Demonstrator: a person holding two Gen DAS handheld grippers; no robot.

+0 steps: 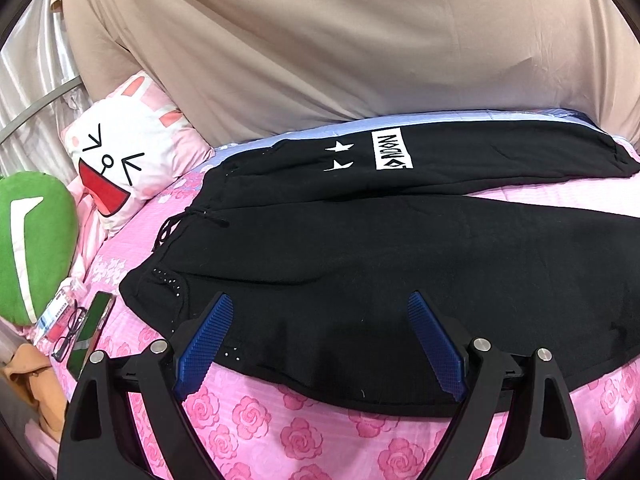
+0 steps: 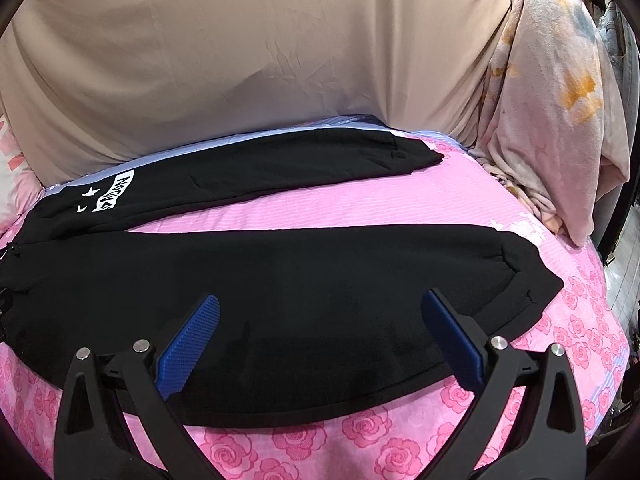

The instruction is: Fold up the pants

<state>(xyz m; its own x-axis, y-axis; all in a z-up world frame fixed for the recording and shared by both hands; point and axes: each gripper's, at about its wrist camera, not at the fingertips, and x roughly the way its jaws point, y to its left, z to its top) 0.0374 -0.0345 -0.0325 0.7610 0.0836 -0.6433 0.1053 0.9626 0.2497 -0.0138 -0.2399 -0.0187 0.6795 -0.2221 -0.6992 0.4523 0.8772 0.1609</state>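
Observation:
Black sweatpants point(image 1: 360, 256) lie spread flat on a pink rose-print bed point(image 1: 256, 432), legs apart in a V, waistband with drawstring at the left. The far leg carries a white label point(image 1: 392, 151) and two stars. My left gripper point(image 1: 320, 300) is open, blue pads point(image 1: 208, 340) wide apart, hovering over the near leg close to the waist. In the right wrist view the pants point(image 2: 304, 280) run to the cuffs at the right. My right gripper point(image 2: 320, 300) is open above the near leg, toward its cuff point(image 2: 520, 276). Neither gripper holds cloth.
A beige sheet point(image 1: 340, 40) hangs behind the bed. A bunny pillow point(image 1: 128, 156), a green cushion point(image 1: 28, 240), a phone point(image 1: 92, 328) and glasses point(image 1: 68, 332) lie at the left. A pale blanket point(image 2: 556, 100) hangs at the bed's right end.

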